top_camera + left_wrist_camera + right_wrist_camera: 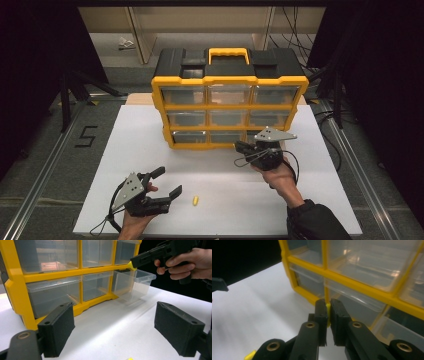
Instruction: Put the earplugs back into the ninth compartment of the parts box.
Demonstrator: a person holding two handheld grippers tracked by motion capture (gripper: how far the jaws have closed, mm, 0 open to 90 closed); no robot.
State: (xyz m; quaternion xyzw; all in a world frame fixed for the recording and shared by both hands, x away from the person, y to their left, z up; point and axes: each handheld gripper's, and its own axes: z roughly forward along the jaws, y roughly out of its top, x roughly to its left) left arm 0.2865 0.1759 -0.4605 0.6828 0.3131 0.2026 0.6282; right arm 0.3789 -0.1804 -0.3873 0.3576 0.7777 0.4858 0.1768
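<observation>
While the right gripper (239, 149) hangs over the desk (130, 145) by the drawer cabinet (229, 106):
Right jaws: closed tight on a small yellow piece (328, 308), which shows as a sliver between the pads; in the left gripper view the piece (130, 265) sticks out of the jaw tips just above the pulled-out drawer.
Left gripper (167, 183): low at the near left of the desk, jaws spread wide, nothing between them, pads clear of everything.
Loose piece: a second small yellow piece (195, 200) lies on the desk just beside the left jaws.
Cabinet: yellow frame, black top with a yellow handle (228, 53), three rows of three clear drawers.
Open drawer: the bottom right drawer (133, 283) is pulled partway out; it looks empty.
Other drawers: pushed in; contents cannot be made out through the plastic.
</observation>
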